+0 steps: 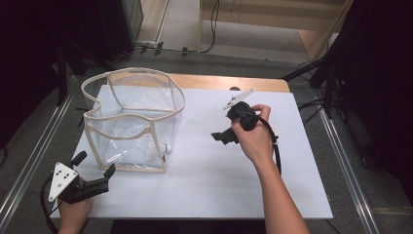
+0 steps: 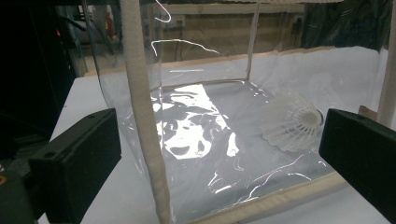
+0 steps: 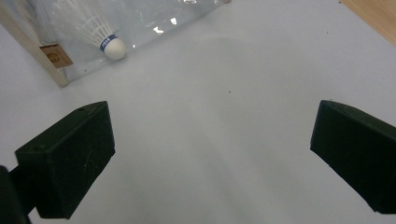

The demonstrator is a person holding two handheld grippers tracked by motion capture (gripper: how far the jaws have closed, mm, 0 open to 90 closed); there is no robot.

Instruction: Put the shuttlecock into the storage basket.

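A clear plastic bin (image 1: 131, 119) with beige trim stands on the left half of the white table (image 1: 219, 185). A white shuttlecock (image 2: 294, 122) lies on its side inside the bin, against the near wall; its cork and blue band (image 3: 112, 45) point toward the open table. My left gripper (image 1: 96, 164) is at the table's front left corner, open, aimed at the bin's near corner seam (image 2: 144, 140) with nothing between its jaws. My right gripper (image 1: 226, 129) hovers over mid-table to the right of the bin, open and empty, looking down at bare table (image 3: 210, 116).
A wooden strip (image 1: 229, 82) shows past the white surface's far edge. Metal rails run along both sides of the table, and dark stands and cables sit on the floor behind. A small tan label (image 3: 56, 56) is on the bin's trim.
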